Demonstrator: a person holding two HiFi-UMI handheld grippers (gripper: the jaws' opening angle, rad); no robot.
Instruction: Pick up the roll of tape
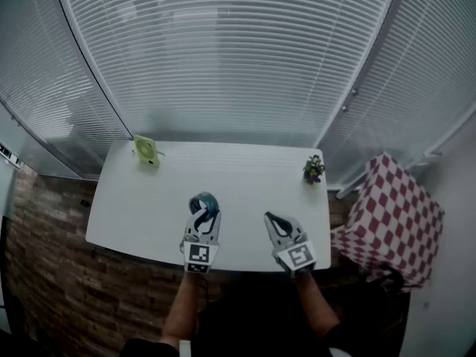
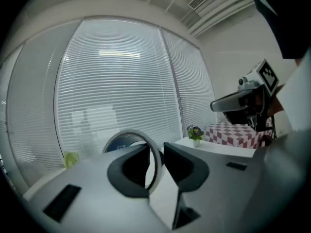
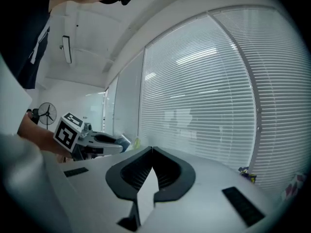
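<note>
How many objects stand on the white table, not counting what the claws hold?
2. A small light green object at the far left corner; a little potted plant with purple flowers at the far right edge. More could be hidden at the near edge.

We count two grippers, the left gripper point(image 2: 156, 160) and the right gripper point(image 3: 151, 152), one roll of tape point(image 2: 124, 136), one tabletop point(image 1: 245, 177), one green object point(image 1: 146, 151) ahead of the left gripper, one potted plant point(image 1: 313, 169) ahead of the right gripper, and one checked cloth point(image 1: 390, 214).
</note>
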